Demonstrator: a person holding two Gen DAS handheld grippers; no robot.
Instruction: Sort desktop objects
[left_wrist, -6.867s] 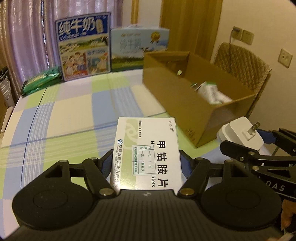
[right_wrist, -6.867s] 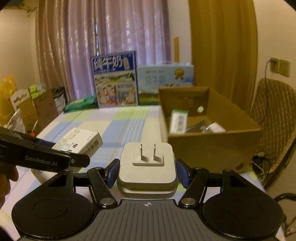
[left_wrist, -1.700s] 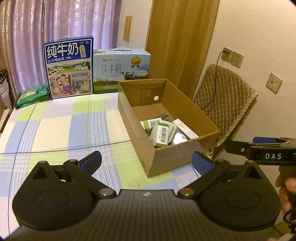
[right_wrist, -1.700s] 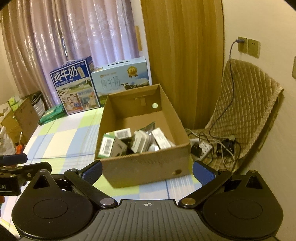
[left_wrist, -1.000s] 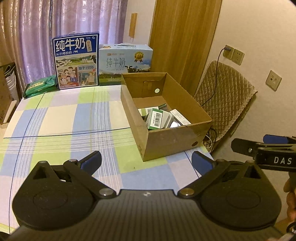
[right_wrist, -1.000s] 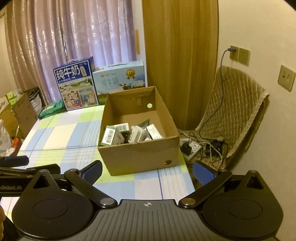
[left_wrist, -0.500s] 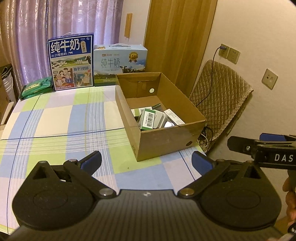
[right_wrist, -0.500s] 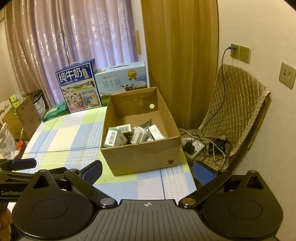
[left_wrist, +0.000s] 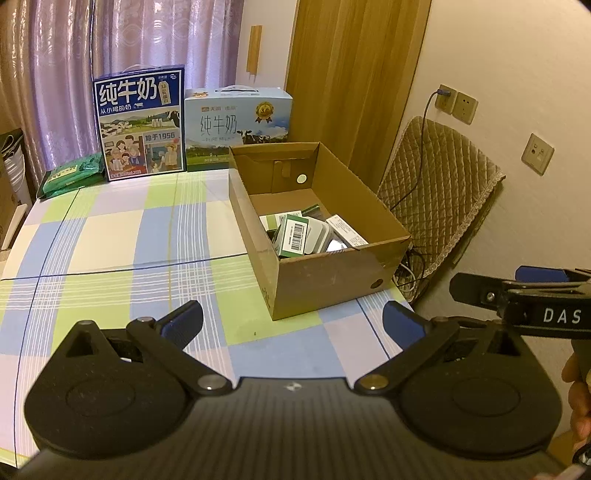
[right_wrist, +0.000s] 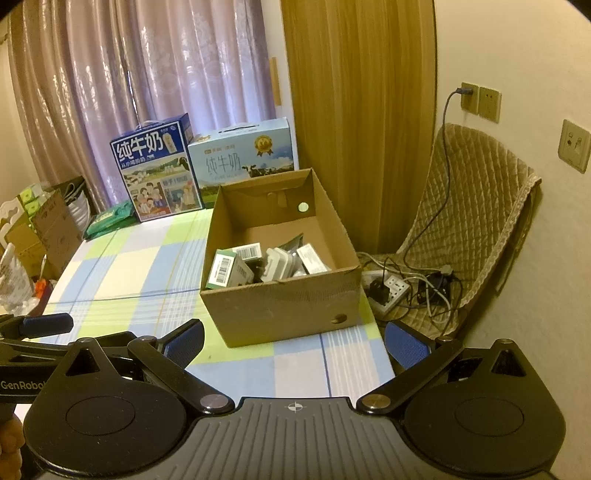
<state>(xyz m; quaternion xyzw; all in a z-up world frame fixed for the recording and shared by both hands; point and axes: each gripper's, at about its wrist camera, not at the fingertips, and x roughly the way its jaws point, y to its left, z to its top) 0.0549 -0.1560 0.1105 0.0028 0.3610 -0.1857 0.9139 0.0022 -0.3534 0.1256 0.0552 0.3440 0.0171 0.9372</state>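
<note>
Checkered tabletop (left_wrist: 110, 254) spreads ahead of both my hand-held grippers, left (left_wrist: 291, 325) and right (right_wrist: 293, 343), jaws apart, empty; cardboard box (right_wrist: 280, 314) of packets sits unobstructed just beyond.

So the cardboard box (left_wrist: 332, 280) sat open-topped on the right end of my checkered table, near its front corner, with a small round hole low on its front wall and another in the far wall. All the little stuff was piled in the near half: a green-and-white carton (left_wrist: 293, 236) tilted up with its barcode facing me, a white charger (right_wrist: 275, 264) leaning beside it, plus a white medicine box (left_wrist: 345, 230) against the right wall (there was more underneath, too jumbled to tell).
</note>
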